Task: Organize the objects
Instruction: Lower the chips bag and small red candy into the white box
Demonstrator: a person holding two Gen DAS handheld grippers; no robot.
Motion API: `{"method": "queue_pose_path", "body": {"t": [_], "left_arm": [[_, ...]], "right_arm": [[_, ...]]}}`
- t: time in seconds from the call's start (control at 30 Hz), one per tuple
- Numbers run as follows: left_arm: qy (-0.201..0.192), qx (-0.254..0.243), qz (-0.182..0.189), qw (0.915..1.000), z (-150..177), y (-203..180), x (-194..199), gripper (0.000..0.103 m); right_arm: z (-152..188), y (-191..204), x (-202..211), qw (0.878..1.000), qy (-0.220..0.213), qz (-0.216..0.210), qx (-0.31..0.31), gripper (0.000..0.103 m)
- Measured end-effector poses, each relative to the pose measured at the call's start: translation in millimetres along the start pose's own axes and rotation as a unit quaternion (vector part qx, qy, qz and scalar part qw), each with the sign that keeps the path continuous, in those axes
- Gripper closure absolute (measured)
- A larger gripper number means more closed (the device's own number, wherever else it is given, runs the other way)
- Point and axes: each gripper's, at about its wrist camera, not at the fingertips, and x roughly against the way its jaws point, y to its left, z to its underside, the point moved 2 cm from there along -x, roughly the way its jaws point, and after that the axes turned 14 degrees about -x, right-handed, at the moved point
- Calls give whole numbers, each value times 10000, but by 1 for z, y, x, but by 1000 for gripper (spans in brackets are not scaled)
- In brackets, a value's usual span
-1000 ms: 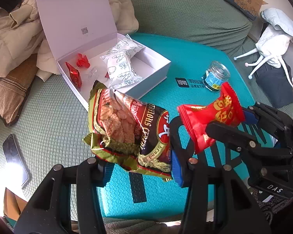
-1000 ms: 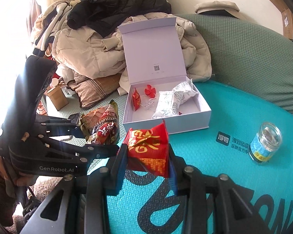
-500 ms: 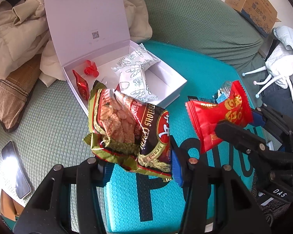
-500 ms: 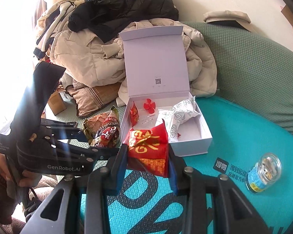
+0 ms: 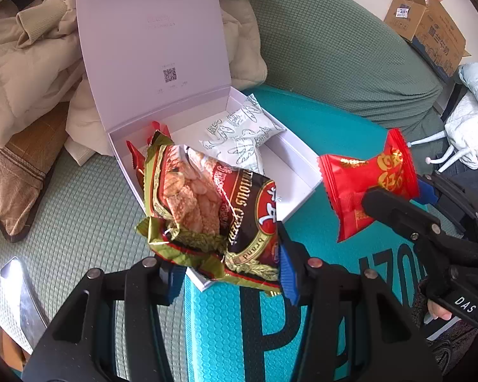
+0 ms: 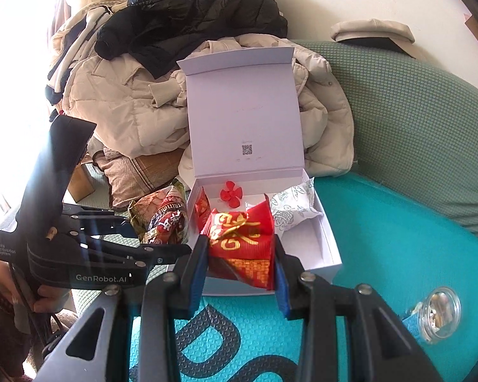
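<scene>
Jaws of the left gripper [image 5: 226, 273] are clamped on the lower edge of a crumpled green and dark red cracker bag [image 5: 213, 210], which stands up at the centre of the left wrist view, in front of the near wall of the white box [image 5: 306, 172]. At the right of that view the right gripper [image 6: 239, 267] pinches a red snack packet [image 6: 242, 238] between its blue pads [image 6: 196, 273]; in its own view the packet sits at lower centre, over the box's near wall.

Risks, as I judge them, start at the grips. The cracker bag is held only by a creased foil edge, so it could slide out or swing and spill if it is torn open; I cannot tell whether it is. The two grippers are close together, and both heading for the same box could make them knock.

Inside the box, the white patterned pouch [image 5: 245, 137] fills the upper middle, with a small red packet [image 6: 202, 208] and a red flower-shaped piece [image 6: 229, 193] toward the left. A bulky bag dropped there may land on them or catch the rim. The propped lid [image 5: 149, 44] leans on piled coats [image 6: 127, 105] and might fall shut if bumped. The glass jar [image 6: 436, 313], at lower right on the teal mat [image 6: 382, 238], lies well apart.
</scene>
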Motion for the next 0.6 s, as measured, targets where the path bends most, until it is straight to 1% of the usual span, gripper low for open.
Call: {"method": "queue_pose_path", "body": {"t": [0.13, 0.27, 0.4, 0.5, 0.6], "left_arm": [[-102, 11, -95, 9999, -10, 9, -7, 56], [-219, -40, -314, 9993, -20, 17, -13, 56], [-369, -50, -438, 9983, -24, 26, -21, 56], [-417, -45, -410, 9983, -20, 32, -32, 56], [-324, 6, -202, 9993, -12, 36, -47, 56]], "right_arm": [[-8, -4, -11, 10000, -64, 19, -52, 66], [-17, -8, -24, 9998, -126, -13, -147, 66], [-24, -8, -37, 9996, -234, -53, -130, 66], [-25, -9, -51, 9995, -257, -19, -165, 66], [-19, -12, -65, 9995, -99, -60, -295, 66]]}}
